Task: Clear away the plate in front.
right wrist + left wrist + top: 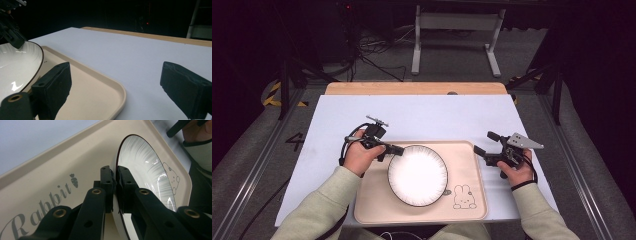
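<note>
A white plate (417, 175) with a dark rim lies on a beige tray (469, 206) printed with a rabbit. My left gripper (396, 149) is shut on the plate's left rim; in the left gripper view its two pads (108, 180) pinch the plate (142, 167) edge over the tray (62, 165). My right gripper (486, 143) hovers open at the tray's right edge, apart from the plate. In the right gripper view its fingers (55, 85) stand wide apart, with the plate (17, 65) and tray (100, 95) at the left.
The tray lies on a pale blue mat (422, 117) over a wooden table (412, 88). Bare mat stretches beyond the tray toward the far edge. Dark floor, cables and a white frame (457, 30) lie behind the table.
</note>
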`<state>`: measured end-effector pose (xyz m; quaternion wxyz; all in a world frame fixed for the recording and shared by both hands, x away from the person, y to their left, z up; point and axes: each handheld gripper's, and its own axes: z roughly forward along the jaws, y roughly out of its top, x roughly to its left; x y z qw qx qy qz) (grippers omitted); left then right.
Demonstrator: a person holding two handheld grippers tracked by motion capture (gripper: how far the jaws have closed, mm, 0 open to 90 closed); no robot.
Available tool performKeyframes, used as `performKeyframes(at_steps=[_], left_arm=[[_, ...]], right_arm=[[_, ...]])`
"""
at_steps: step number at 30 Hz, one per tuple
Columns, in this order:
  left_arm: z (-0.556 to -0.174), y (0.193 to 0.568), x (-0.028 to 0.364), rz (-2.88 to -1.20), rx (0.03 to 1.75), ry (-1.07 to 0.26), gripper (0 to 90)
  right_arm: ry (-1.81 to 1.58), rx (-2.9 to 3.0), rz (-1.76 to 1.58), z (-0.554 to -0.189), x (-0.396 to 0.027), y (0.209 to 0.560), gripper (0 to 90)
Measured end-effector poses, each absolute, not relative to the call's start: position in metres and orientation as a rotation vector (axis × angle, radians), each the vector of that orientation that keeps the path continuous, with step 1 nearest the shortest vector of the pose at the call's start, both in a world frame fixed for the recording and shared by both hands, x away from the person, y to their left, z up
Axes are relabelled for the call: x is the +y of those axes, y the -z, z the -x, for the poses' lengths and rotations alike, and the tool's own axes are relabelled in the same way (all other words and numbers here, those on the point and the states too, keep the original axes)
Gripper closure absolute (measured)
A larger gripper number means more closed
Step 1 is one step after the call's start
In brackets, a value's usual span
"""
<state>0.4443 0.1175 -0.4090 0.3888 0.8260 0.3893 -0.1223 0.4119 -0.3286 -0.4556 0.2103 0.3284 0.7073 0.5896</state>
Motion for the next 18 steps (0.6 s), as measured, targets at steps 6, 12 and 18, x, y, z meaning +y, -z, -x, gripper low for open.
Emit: performKeyframes(at_steps=[6,12,18], left_arm=[[-0.4445,0.4106,0.116,-2.117,0.994,0.289,84.0],[-0.446,0.4145,0.1147,-2.14,0.998,0.262,84.8],[-0.4474,0.4174,0.1143,-2.156,0.991,0.251,85.1]], right_arm=[[-1.636,1.966,-0.913,-0.4118,-0.3285,0.4556,10.3],[-1.636,1.967,-0.913,-0.4117,-0.3284,0.4556,10.3],[-1.638,1.966,-0.91,-0.4118,-0.3286,0.4556,10.3]])
